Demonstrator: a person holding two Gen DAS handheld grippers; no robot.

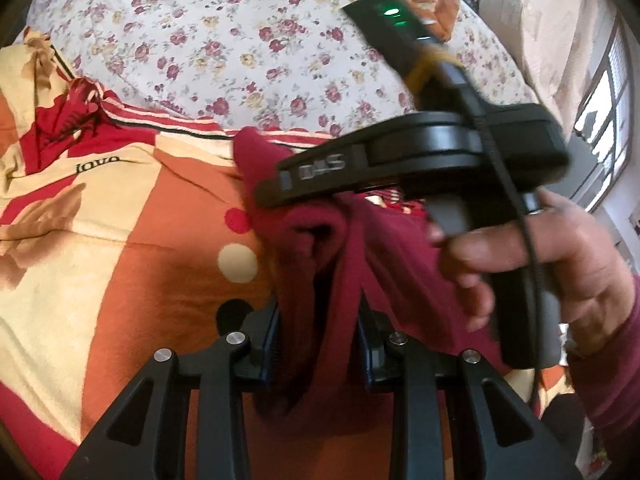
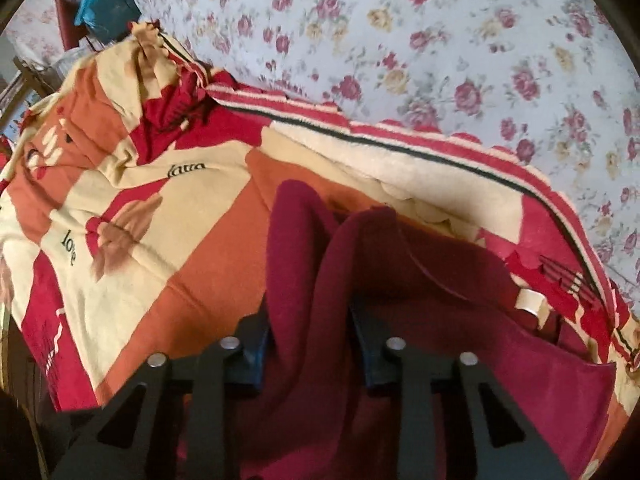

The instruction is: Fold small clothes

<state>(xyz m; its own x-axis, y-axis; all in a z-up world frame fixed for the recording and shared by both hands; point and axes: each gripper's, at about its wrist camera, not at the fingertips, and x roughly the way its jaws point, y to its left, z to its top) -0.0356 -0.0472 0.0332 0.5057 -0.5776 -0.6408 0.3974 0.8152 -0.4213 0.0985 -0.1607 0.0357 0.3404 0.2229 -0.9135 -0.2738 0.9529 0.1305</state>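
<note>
A small maroon garment point(image 1: 320, 264) hangs bunched between the two fingers of my left gripper point(image 1: 318, 344), which is shut on it above the orange patterned blanket point(image 1: 120, 240). In the left wrist view my right gripper's black body point(image 1: 420, 152) crosses in front, held by a hand point(image 1: 560, 264), its fingertips hidden behind the cloth. In the right wrist view my right gripper point(image 2: 310, 344) is shut on a raised fold of the same maroon garment point(image 2: 360, 272), whose rest spreads to the right with a white label point(image 2: 532, 300).
A floral sheet point(image 2: 440, 40) covers the bed beyond the blanket's striped edge point(image 2: 400, 144). The blanket point(image 2: 140, 200) lies rumpled at the left. A window point(image 1: 608, 92) is at the far right. Clutter with a blue bag point(image 2: 100, 4) stands at top left.
</note>
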